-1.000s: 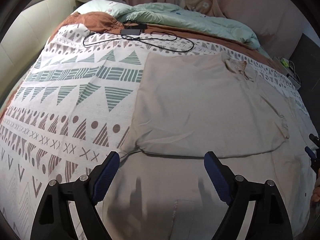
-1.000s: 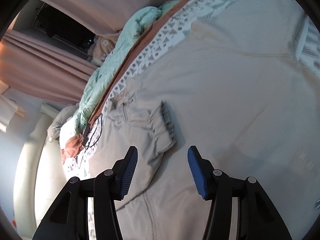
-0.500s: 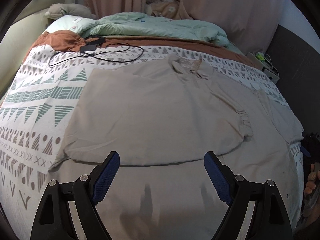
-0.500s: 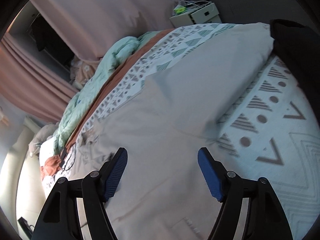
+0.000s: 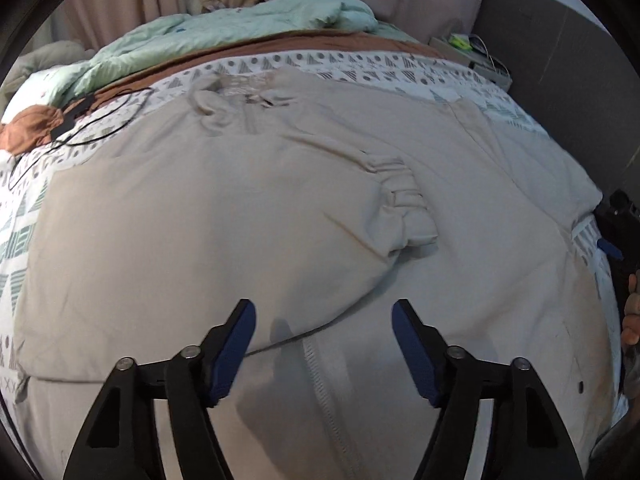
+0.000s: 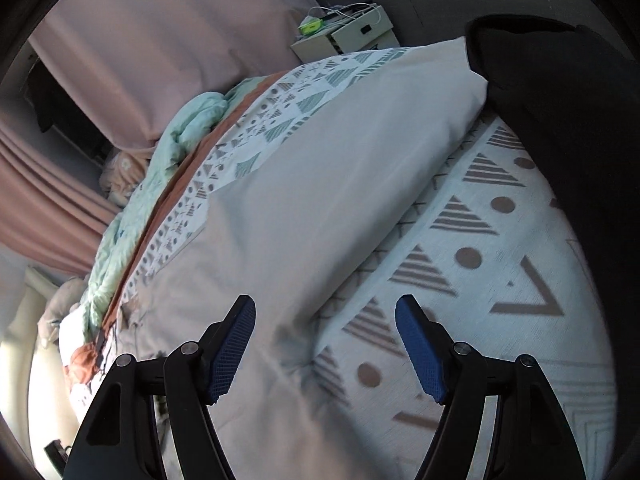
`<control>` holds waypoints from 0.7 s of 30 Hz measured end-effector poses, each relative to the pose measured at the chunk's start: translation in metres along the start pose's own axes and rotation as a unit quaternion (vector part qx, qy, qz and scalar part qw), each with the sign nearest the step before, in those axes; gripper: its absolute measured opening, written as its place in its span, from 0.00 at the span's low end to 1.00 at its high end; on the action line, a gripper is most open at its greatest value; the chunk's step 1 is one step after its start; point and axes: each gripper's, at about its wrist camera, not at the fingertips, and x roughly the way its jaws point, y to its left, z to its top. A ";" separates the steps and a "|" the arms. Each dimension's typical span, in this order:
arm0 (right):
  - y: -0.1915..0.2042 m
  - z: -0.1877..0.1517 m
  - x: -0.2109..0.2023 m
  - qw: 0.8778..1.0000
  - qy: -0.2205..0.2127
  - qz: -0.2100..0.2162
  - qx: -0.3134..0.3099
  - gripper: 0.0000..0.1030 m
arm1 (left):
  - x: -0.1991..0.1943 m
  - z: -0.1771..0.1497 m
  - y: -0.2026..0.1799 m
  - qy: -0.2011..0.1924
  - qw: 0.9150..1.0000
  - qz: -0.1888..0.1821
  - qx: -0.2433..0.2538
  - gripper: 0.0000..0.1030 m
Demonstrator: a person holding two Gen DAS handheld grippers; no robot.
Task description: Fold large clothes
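A large beige jacket (image 5: 240, 220) lies spread over the patterned bedspread (image 5: 24, 220). Its left half is folded over the body, and the gathered sleeve cuff (image 5: 408, 216) rests near the middle. My left gripper (image 5: 322, 340) hovers over the folded hem and the zipper (image 5: 320, 380). Its jaws are closing, apart from the cloth, with nothing pinched. In the right wrist view, my right gripper (image 6: 324, 340) stands open over the jacket's (image 6: 320, 180) side edge, where it meets the bedspread (image 6: 460, 280). A blue tip of the right gripper (image 5: 608, 248) and a hand (image 5: 632, 312) show at the bed's right edge.
A mint duvet (image 5: 248, 20) and a brown sheet lie along the head of the bed. A black cable with charger (image 5: 76, 116) rests at the far left. A nightstand (image 6: 348, 36) with small items stands beyond the bed. Dark cloth (image 6: 560, 120) fills the right wrist view's right side.
The left gripper swept right across the jacket, from its left edge to the middle, and its jaws narrowed. The right gripper moved from the sleeve cuff to the jacket's right edge and opened wider.
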 end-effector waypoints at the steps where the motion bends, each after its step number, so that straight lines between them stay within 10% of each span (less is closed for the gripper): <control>1: -0.005 0.002 0.003 1.000 0.002 0.000 0.005 0.71 | 0.008 0.002 -0.004 0.006 1.000 0.001 0.006 0.57; 7: -0.023 0.017 0.017 1.000 -0.006 0.000 0.023 0.71 | 0.045 0.014 -0.014 0.021 1.000 0.007 0.014 0.18; 17: -0.034 0.046 0.047 0.999 -0.020 -0.013 0.041 0.65 | 0.056 0.033 -0.008 0.017 1.000 0.000 0.000 0.11; 20: -0.037 0.052 0.053 0.999 -0.022 -0.009 0.045 0.41 | 0.054 0.033 -0.009 0.029 1.000 -0.011 0.002 0.15; 21: -0.038 0.054 0.056 0.999 -0.019 -0.004 0.047 0.17 | 0.052 0.032 -0.009 0.034 0.999 -0.019 0.001 0.23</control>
